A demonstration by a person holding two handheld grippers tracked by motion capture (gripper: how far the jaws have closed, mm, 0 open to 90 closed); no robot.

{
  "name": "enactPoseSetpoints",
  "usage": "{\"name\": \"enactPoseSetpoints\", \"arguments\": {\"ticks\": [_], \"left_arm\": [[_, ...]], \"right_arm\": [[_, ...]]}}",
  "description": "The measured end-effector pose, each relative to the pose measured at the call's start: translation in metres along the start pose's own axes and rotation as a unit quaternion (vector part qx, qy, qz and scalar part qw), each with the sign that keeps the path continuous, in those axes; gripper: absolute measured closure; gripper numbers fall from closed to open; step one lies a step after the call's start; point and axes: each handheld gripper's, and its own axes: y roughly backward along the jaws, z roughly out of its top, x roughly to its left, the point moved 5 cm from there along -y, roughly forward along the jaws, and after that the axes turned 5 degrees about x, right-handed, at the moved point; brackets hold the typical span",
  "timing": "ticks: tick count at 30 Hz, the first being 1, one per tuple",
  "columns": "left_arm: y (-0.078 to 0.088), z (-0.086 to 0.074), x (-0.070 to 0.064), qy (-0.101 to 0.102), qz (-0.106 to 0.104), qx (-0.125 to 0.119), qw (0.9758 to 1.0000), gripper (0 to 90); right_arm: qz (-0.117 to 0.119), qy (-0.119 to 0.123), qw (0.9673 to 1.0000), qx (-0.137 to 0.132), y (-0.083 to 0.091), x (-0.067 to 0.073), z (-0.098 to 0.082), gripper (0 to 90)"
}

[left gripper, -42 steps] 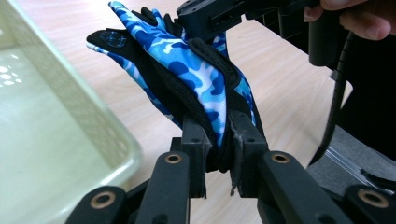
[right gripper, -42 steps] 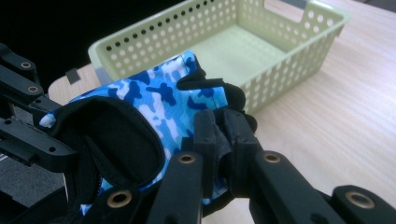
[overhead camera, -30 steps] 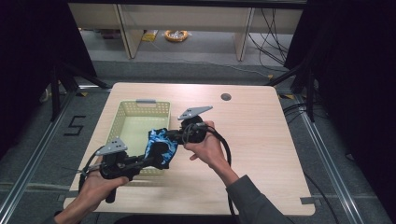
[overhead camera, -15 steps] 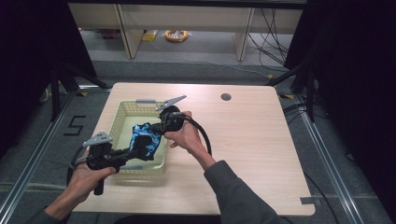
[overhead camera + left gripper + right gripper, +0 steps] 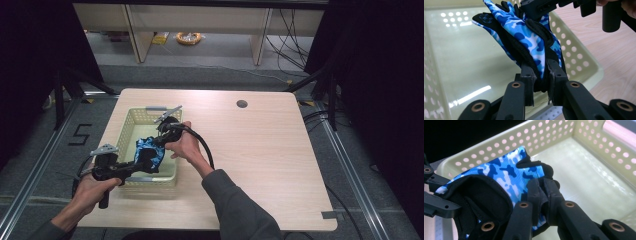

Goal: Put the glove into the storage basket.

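In the high view the left gripper [image 5: 141,165] is at about 7 o'clock of the table [image 5: 260,165], and its jaws point to 3 o'clock over the near rim of the basket [image 5: 131,126]. In the left gripper view the two jaws are clenched on the lower edge of the blue camouflage glove [image 5: 529,42]; the black cloth is pressed between the pads and only a thin gap remains.

The glove hangs over the inside of the basket, near its front right corner, and it does not clearly touch the floor of the basket.

The right gripper [image 5: 159,141] is just at 1 o'clock of the left one, and it reaches down into the basket from the right wall. In the right gripper view its jaws are almost fully closed and grasp a black fold of the glove [image 5: 506,177].

The basket stands on the left part of the table, near the left edge. Its far half is free. At 3 o'clock of the hands the table is bare wood up to the right edge, with a small round hole [image 5: 242,104] at 1 o'clock.
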Motion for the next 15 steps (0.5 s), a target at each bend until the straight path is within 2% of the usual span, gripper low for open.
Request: {"name": "enactPoseSetpoints", "arguments": {"ticks": [3,5,9,10,11,12,15], "left_arm": [[-0.003,-0.003,0.002,0.003,0.003,0.006,1.0,76.7],[-0.005,-0.004,0.004,0.004,0.005,0.014,0.9999,76.5],[-0.009,-0.006,0.006,0.009,0.004,0.022,0.9997,76.2],[-0.008,-0.007,0.008,-0.001,0.007,0.034,0.9994,76.2],[-0.009,-0.007,0.009,0.0,0.007,0.036,0.9993,76.1],[-0.011,-0.007,0.008,0.01,0.008,0.03,0.9995,76.1],[-0.013,-0.008,0.01,0.01,0.008,0.033,0.9994,75.9]], "right_arm": [[-0.001,0.005,1.0,0.005,-0.006,-0.001,0.0,84.8],[0.0,-0.008,0.9998,0.016,-0.009,0.0,-0.002,84.7],[-0.003,-0.005,0.9997,0.025,-0.017,-0.002,-0.003,84.7],[-0.003,-0.005,0.9997,0.025,-0.017,-0.002,-0.003,84.7],[-0.005,-0.008,0.9996,0.028,-0.018,-0.002,-0.004,84.7],[-0.005,-0.005,0.9996,0.028,-0.019,-0.003,-0.004,84.7],[-0.004,-0.004,0.9995,0.032,-0.022,-0.003,-0.004,84.6]]}}
